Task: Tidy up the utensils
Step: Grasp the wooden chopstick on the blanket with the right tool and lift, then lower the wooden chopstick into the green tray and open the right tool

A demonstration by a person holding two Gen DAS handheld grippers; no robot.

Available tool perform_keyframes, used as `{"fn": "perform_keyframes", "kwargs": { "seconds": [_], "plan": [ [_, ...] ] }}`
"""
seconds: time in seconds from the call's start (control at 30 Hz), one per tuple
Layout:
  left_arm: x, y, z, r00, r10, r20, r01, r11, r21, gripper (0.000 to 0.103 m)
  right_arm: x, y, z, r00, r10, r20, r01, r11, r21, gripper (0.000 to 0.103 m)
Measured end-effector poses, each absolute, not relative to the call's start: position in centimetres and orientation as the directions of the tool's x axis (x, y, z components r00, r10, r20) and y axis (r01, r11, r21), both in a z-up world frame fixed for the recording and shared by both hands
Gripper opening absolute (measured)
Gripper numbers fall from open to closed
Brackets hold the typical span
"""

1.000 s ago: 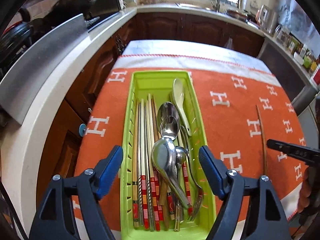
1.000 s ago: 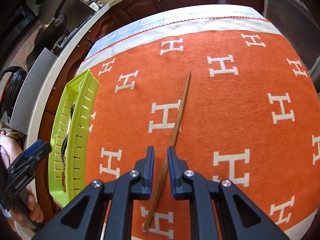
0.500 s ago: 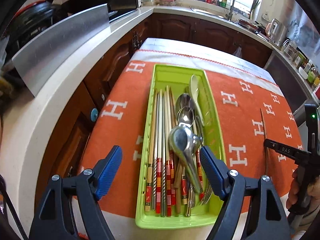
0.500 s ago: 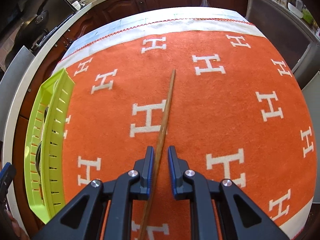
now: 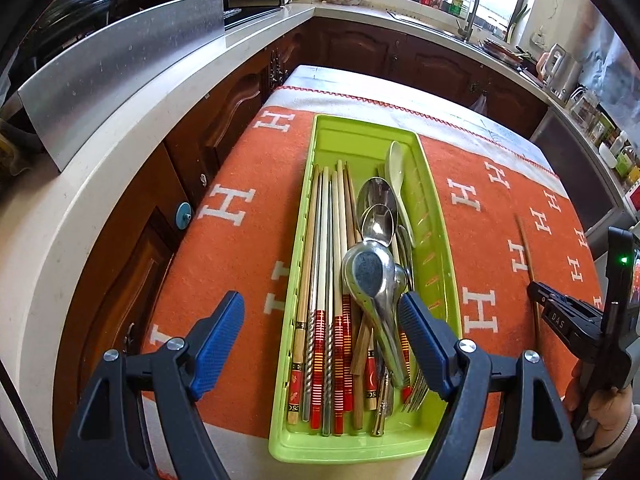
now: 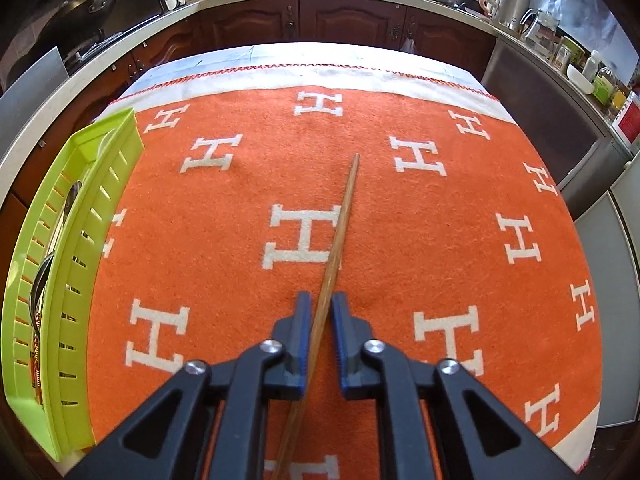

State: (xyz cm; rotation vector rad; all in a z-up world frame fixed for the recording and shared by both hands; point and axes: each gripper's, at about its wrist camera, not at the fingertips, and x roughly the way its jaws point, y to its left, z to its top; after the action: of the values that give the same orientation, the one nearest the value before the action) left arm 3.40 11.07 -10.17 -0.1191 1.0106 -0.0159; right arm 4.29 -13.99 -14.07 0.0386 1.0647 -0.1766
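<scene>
Right hand-held gripper (image 6: pixel 319 312): jaws have just been closing and now pinch a single wooden chopstick (image 6: pixel 340 232), which lies on the orange cloth (image 6: pixel 400 264) covering the tabletop, its thin tip pointing away from the gripper. Left hand-held gripper (image 5: pixel 320 328): jaws wide apart, holding nothing, hovering above the near end of the green tray (image 5: pixel 436 248). Tray holds chopsticks, spoons and a fork, well apart from the lone chopstick.

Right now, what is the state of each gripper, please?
Left gripper: open, holding nothing, above the green tray.
Right gripper: jaws just closed on the wooden chopstick.
</scene>
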Motion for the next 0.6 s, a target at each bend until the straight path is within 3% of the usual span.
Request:
{"fn": "perform_keyframes", "kwargs": {
  "seconds": [0.27,0.6],
  "plan": [
    [2.7,11.8,-9.7,0.549,-0.052,-0.834,-0.053,0.994,-0.097,0.078,3.9,-13.1,-12.3,0.487,-0.055,-0.872,0.157,0.987,0.026,0.006],
    [2.6,14.4,-9.0,0.555,0.041,-0.831,-0.14,0.989,-0.045,0.082,4.1,-6.4,-3.9,0.519,0.33,-0.789,-0.099,0.939,0.328,0.006]
  ]
}}
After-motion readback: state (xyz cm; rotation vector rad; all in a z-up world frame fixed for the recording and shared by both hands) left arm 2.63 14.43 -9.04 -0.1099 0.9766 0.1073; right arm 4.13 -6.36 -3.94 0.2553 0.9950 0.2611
